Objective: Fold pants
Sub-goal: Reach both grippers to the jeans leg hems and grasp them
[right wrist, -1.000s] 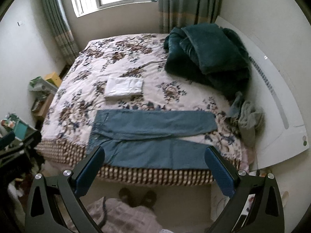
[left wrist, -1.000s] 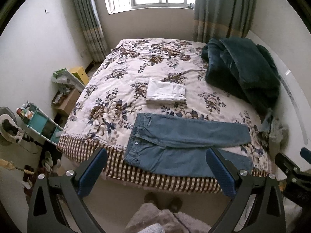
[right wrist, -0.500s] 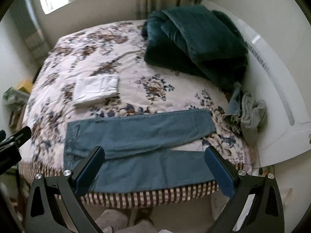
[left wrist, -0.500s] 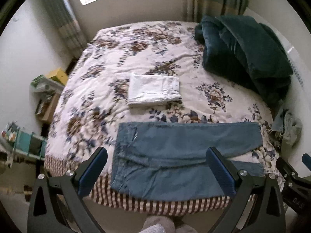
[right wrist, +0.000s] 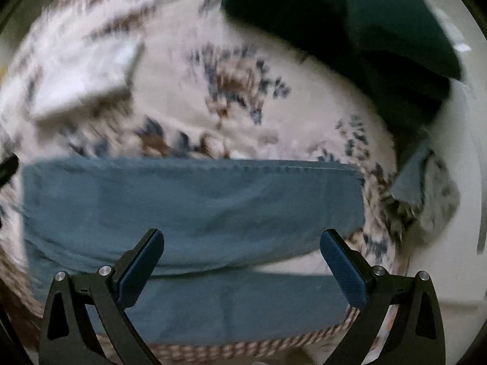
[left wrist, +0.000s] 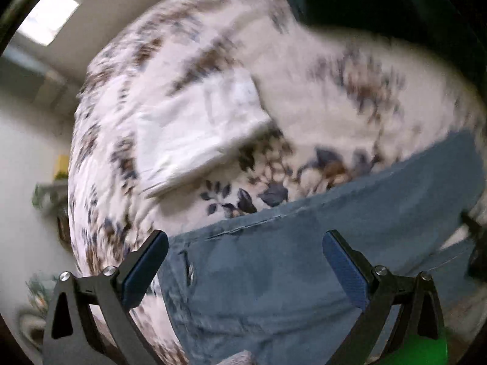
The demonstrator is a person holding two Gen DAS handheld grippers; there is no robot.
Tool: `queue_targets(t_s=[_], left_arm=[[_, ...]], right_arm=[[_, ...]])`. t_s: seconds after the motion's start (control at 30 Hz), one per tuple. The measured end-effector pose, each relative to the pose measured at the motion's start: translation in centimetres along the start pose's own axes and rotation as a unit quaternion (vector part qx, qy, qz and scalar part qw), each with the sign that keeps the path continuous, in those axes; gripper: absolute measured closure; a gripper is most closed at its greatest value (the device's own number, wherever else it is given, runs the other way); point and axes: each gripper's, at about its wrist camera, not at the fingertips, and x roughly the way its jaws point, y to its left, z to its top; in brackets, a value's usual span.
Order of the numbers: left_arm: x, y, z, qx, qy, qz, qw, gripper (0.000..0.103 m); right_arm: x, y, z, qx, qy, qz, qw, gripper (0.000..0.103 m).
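Blue jeans (left wrist: 289, 267) lie flat across the near edge of the floral bedspread (left wrist: 304, 91), waist to the left, the two legs spread apart toward the right. In the left wrist view my left gripper (left wrist: 245, 261) hovers open just above the waist end. My right gripper (right wrist: 242, 258) is open too, close over the legs of the jeans (right wrist: 194, 200), where the far leg and near leg part. Nothing is held between either pair of fingers. Both views are blurred by motion.
A folded white garment (left wrist: 197, 127) lies on the bed behind the jeans. A dark green blanket (right wrist: 350, 30) is heaped at the far right. A grey cloth (right wrist: 435, 200) lies at the bed's right edge. The checked bed border (right wrist: 243, 346) hangs below the jeans.
Both grippers have dropped down and forward toward the bed; the jeans now fill the lower half of each view. Both stay open and the jeans have not moved.
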Motion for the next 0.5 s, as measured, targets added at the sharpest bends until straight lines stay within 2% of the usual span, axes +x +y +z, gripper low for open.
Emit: queue_targets(t_s=[0.1, 0.17, 0.2, 0.33, 0.43, 0.47, 0.5], left_arm=[[7.3, -3.3, 0.9, 0.070, 0.045, -0.003, 0.9965, 0.000], [10.6, -4.6, 1.7, 0.098, 0.069, -0.016, 0.9927, 0.000], [12.6, -5.4, 1.8, 0.115, 0.083, -0.009, 0.9898, 0.000], [16.9, -6.8, 2.4, 0.146, 0.110, -0.019, 0.9829, 0.000], [18.2, -6.6, 3.0, 0.139, 0.113, -0.061, 0.9819, 0.004], [18.1, -6.4, 3.1, 0.137, 0.111, -0.084, 0.9808, 0.017], [18.1, -6.3, 3.2, 0.136, 0.112, -0.100, 0.9793, 0.036]], right_arm=[[8.0, -0.1, 2.7, -0.059, 0.046, -0.022, 0.997, 0.000], [12.1, 0.2, 3.7, -0.107, 0.065, -0.043, 0.991, 0.000], [14.4, 0.5, 4.3, -0.140, 0.076, -0.053, 0.986, 0.000], [20.9, 1.5, 5.0, -0.240, 0.104, -0.103, 0.960, 0.001], [23.2, 2.1, 5.4, -0.279, 0.103, -0.078, 0.952, 0.003], [23.6, 2.3, 5.5, -0.292, 0.100, -0.065, 0.949, 0.009], [23.7, 2.4, 5.4, -0.299, 0.101, -0.043, 0.948, 0.015]])
